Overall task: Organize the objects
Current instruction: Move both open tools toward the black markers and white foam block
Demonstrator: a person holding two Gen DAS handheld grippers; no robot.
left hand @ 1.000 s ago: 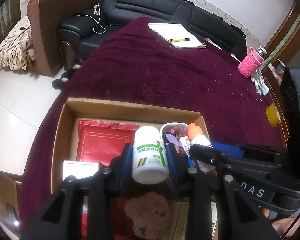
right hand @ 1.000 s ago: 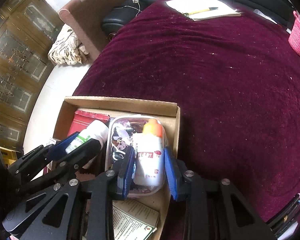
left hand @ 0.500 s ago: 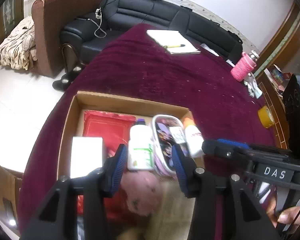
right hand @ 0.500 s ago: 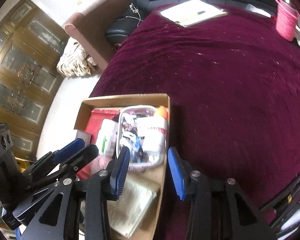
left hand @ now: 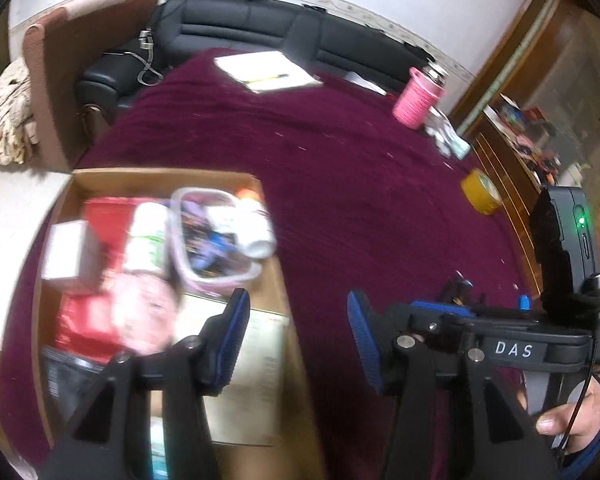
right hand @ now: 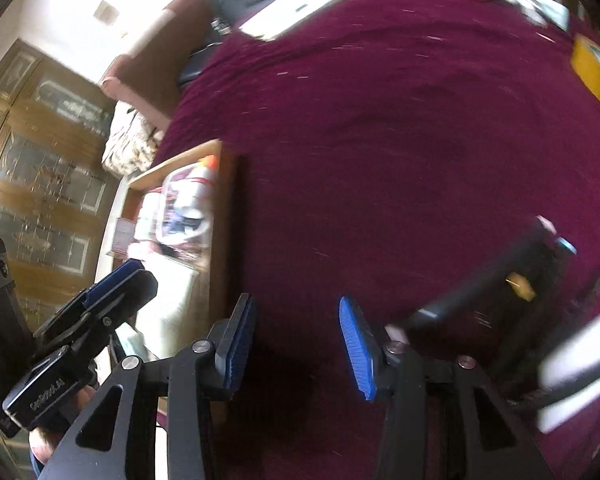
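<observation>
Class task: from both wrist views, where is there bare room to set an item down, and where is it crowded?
Free: maroon cloth between the cardboard box, notepad and yellow tape roll. Crowded: inside the box, and the dark items at the right wrist view's lower right.

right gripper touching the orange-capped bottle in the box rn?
Apart. Right wrist view: the right gripper, fingers opening and empty, is over bare maroon cloth, while the orange-capped bottle lies in the cardboard box well clear.

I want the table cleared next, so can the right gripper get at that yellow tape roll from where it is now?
Probably yes. The right gripper is empty, its jaws opening, over bare maroon cloth. Nothing stands between it and the yellow tape roll, which sits alone at the far right.
</observation>
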